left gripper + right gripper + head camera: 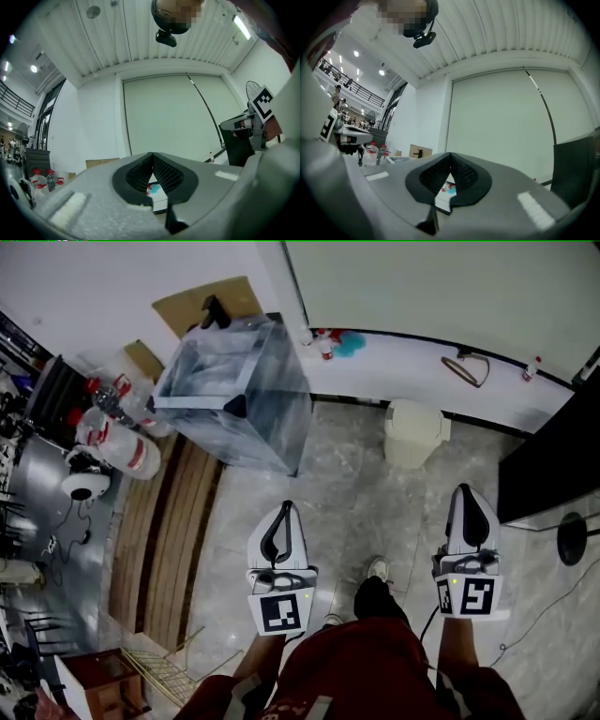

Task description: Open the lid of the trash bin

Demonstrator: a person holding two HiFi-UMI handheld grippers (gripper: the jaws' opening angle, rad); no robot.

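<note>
The cream trash bin (pixel 413 432) stands on the marble floor against the white ledge, its lid down. Both grippers are held at waist height, well short of it. My left gripper (pixel 287 506) points forward to the bin's lower left, jaws closed tip to tip with nothing between them. My right gripper (pixel 463 487) hangs just right of and below the bin, also shut and empty. In the left gripper view (pixel 152 153) and the right gripper view (pixel 450 153) the pads meet at the tip. The bin does not show in either of them.
A large clear plastic box (pixel 234 395) stands left of the bin, with water jugs (pixel 122 451) and wooden planks (pixel 159 540) further left. A black cabinet (pixel 548 460) and a fan base (pixel 572 538) are at the right. The person's shoe (pixel 377 568) is between the grippers.
</note>
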